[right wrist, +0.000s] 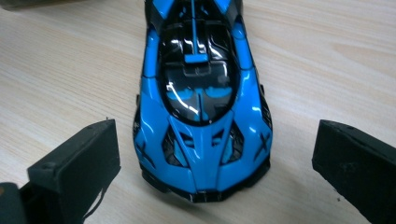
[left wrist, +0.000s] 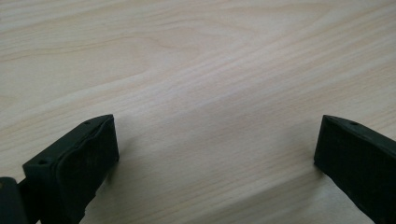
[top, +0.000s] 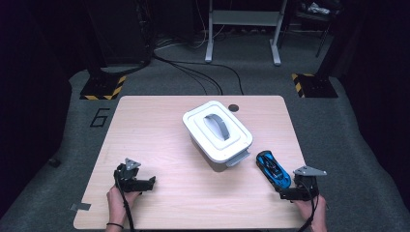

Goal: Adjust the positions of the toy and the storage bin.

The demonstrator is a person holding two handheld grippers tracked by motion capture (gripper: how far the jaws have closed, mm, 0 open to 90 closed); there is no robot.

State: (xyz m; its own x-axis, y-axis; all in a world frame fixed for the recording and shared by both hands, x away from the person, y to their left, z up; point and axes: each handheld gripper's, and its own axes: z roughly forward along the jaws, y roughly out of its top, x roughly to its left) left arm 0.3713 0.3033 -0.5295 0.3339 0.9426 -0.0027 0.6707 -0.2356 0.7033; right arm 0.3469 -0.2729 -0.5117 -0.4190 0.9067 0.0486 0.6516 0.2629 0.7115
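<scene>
- Holding the left gripper (top: 145, 184) at the lower left of the high view, we keep its jaws spread wide with nothing between them; in the left gripper view they stand over bare table (left wrist: 201, 70).
- Middle of the high view: we note a white lidded box (top: 217, 130) with a grey handle (top: 217, 126), resting on the table, its near corner close to the car.
- Lower right of the high view: we list a blue toy car (top: 273, 169), flat on its wheels, just beside the box.
- Far lower right: our right gripper (top: 286, 193) has its jaws spread, the car's end (right wrist: 203, 140) lying between them, pads clear of it on both sides.
</scene>
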